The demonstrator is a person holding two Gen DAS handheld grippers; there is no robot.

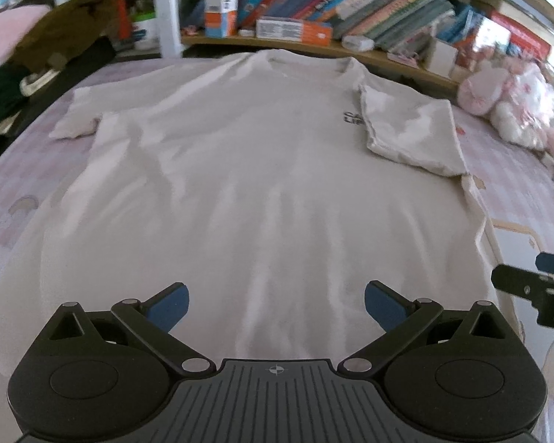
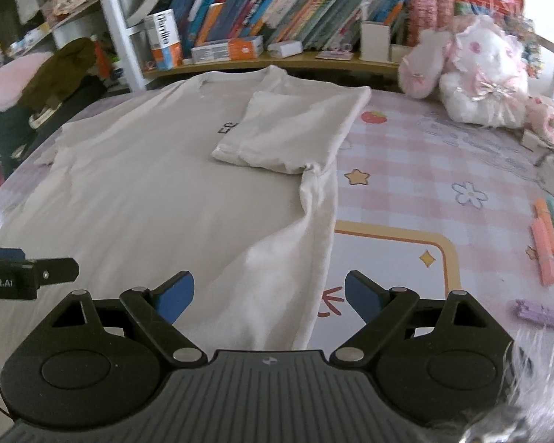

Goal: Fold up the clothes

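A cream T-shirt lies flat on the pink patterned table cover, collar at the far side. Its right sleeve is folded inward over the chest, partly covering a small dark print; the left sleeve lies spread out. My left gripper hovers open over the shirt's near hem, nothing between its blue pads. In the right wrist view the same T-shirt fills the left half, the folded sleeve on top. My right gripper is open above the shirt's near right hem corner.
A low shelf of books runs along the far edge. Pink plush toys sit at the far right. Pastel clips lie on the right of the cover. Dark bags and a pink cushion crowd the far left.
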